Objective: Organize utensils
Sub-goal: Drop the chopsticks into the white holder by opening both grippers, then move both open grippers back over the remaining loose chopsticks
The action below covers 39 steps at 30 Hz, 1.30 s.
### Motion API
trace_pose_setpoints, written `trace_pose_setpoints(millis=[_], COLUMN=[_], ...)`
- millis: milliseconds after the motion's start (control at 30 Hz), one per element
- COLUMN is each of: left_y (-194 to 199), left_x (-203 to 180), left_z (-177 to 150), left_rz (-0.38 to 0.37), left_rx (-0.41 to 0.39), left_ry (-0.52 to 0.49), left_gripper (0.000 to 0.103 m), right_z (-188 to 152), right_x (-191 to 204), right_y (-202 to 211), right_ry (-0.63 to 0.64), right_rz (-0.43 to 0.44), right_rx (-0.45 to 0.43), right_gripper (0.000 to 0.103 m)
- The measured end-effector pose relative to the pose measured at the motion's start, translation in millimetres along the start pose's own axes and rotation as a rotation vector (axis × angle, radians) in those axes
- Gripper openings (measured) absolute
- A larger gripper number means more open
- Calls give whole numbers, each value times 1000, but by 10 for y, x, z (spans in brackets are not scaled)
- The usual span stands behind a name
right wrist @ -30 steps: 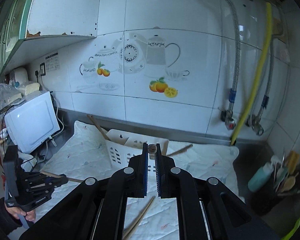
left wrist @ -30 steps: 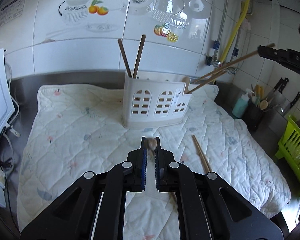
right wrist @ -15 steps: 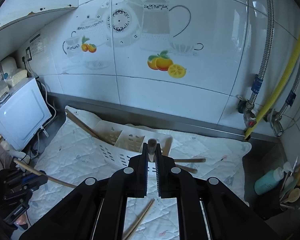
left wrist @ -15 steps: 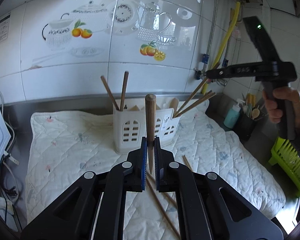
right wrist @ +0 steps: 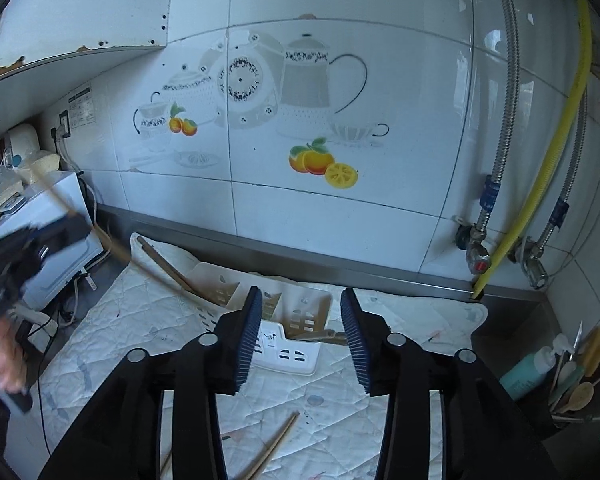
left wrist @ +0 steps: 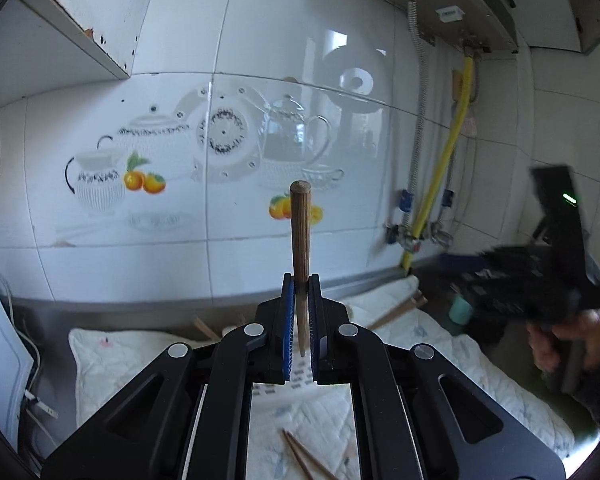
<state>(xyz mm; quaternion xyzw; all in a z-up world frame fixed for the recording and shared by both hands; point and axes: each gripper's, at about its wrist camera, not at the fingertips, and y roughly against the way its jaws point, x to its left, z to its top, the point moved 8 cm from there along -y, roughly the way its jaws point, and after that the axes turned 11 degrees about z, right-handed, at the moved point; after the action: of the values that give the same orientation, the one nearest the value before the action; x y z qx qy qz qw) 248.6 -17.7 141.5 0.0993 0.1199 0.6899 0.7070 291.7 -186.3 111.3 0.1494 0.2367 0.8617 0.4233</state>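
My left gripper (left wrist: 300, 280): jaws clamped on one wooden chopstick (left wrist: 301, 236), long axis upright, blunt end at 12 o'clock, tapered tip at 6 between the pads.

My right gripper (right wrist: 302, 320): jaws wide apart, holding nothing.

White utensil holder (right wrist: 288, 344): on the quilted mat (right wrist: 112, 320), beyond my right jaws; chopsticks inside lean toward 10 o'clock.

Loose chopstick (right wrist: 274, 446): flat on the mat at 6, pointing toward 1 o'clock.
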Motion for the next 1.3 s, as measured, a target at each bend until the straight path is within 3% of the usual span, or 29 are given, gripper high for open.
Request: trace_pose_setpoints(millis=[167, 367, 633, 900, 933, 1033, 1200, 1300], left_y=[-356, -743, -884, -655, -590, -398, -82, 85], left_x=[105, 202, 203, 151, 150, 163, 193, 197], left_z=[127, 7, -114, -17, -2, 7, -144, -325], left_rz=[46, 84, 72, 40, 36, 31, 23, 29], left_rx=[17, 96, 143, 98, 87, 61, 59, 62], left_ry=[16, 25, 30, 29, 31, 43, 52, 45], left_gripper=[5, 5, 8, 11, 16, 29, 30, 30], right_z=[-163, -357, -611, -995, -1062, -1350, -1917, -2236], right_x=[69, 120, 218, 340, 351, 370, 384, 405], right_y=[120, 133, 75, 141, 144, 142, 107, 53], right_ry=[28, 11, 8, -30, -39, -83, -181, -257], right_rz=[6, 43, 43, 43, 43, 37, 18, 26], right_rx=[-9, -12, 2, 0, 4, 20, 59, 83], right_gripper=[43, 43, 43, 43, 43, 43, 42, 34])
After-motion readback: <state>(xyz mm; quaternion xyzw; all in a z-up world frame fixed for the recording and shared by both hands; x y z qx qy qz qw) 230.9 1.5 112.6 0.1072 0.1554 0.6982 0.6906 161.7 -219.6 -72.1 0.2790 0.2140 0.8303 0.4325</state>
